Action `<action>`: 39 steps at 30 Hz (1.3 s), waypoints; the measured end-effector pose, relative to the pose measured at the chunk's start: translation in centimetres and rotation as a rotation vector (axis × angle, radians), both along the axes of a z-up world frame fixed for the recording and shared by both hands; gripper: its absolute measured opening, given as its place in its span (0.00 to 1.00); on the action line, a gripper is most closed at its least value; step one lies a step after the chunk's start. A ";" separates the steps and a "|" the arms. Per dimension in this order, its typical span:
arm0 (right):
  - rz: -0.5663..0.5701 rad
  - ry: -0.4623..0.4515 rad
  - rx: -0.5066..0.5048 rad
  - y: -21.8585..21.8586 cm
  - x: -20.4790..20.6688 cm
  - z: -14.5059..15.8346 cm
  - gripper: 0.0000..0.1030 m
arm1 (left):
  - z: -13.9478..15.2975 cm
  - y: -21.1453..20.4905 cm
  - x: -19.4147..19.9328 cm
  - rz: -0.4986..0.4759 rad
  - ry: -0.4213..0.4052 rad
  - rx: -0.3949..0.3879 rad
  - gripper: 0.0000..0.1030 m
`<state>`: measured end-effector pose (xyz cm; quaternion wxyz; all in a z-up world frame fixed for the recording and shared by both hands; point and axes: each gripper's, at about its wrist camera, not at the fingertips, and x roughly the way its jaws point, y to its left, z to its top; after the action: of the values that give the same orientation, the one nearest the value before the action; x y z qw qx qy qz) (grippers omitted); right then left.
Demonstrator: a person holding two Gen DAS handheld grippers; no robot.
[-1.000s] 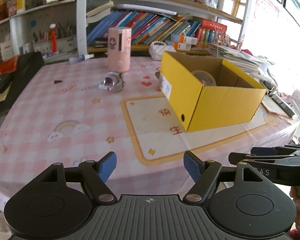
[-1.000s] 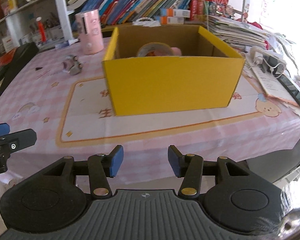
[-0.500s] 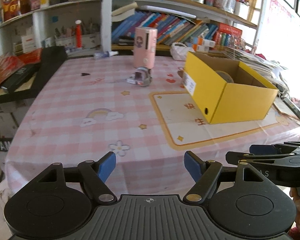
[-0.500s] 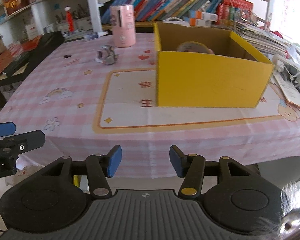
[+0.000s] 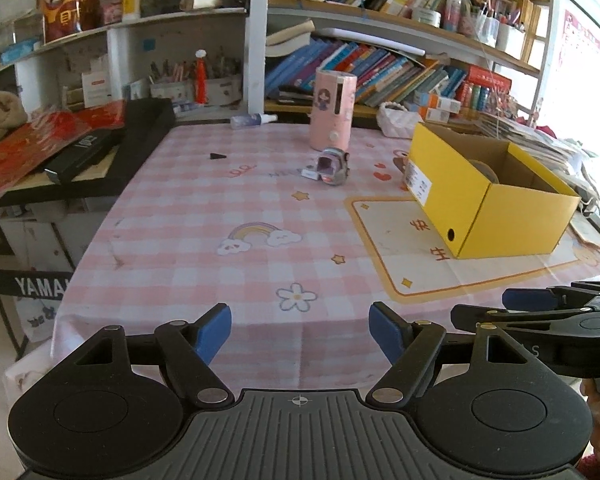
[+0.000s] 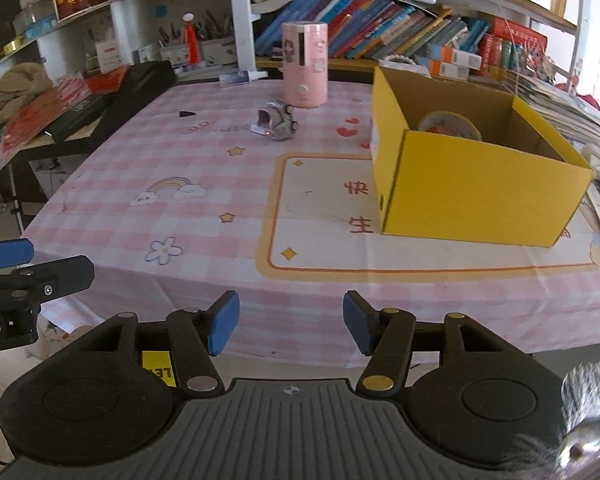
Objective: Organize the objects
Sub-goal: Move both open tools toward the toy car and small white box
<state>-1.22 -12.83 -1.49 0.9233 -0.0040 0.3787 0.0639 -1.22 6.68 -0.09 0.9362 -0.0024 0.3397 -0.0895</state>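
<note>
My left gripper [image 5: 300, 330] is spread wide with nothing between its blue pads; my right gripper [image 6: 291, 326] is empty too, its jaws having just been opening, parted less than the left. Both hang off the near edge of the table [image 5: 204, 240], well apart from everything on it. Far across the pink checked cloth lies a small silvery toy [image 6: 277, 123], just in front of a tall pink canister [image 6: 304, 65]. To the right stands an open yellow box [image 6: 476, 192] with a tape roll [image 6: 449, 126] inside. The toy looks light, hard and lumpy, likely slippery; I would pinch its broad middle. The canister looks smooth and tippy; grip it low, across its width.
</note>
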 end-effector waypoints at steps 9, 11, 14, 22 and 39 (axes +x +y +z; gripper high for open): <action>0.008 -0.010 -0.012 1.2 0.4 0.4 0.56 | 0.2 0.8 0.5 0.002 -0.007 -0.009 0.76; 0.008 -0.013 -0.012 1.3 0.7 0.5 0.56 | 0.3 0.9 0.7 0.000 -0.012 -0.010 0.76; 0.008 -0.016 -0.012 1.4 1.1 0.6 0.56 | 0.3 0.9 1.1 -0.003 -0.016 -0.004 0.76; 0.015 -0.010 -0.012 1.6 2.9 0.2 0.58 | -0.2 0.8 3.2 0.000 -0.001 0.001 0.76; 0.035 0.012 -0.026 1.4 12.2 -0.5 0.59 | -0.9 -0.4 12.2 0.012 0.026 0.007 0.76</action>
<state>10.99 -11.44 -1.98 0.9197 -0.0225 0.3848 0.0750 10.98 6.25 -0.99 0.9323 -0.0025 0.3522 -0.0826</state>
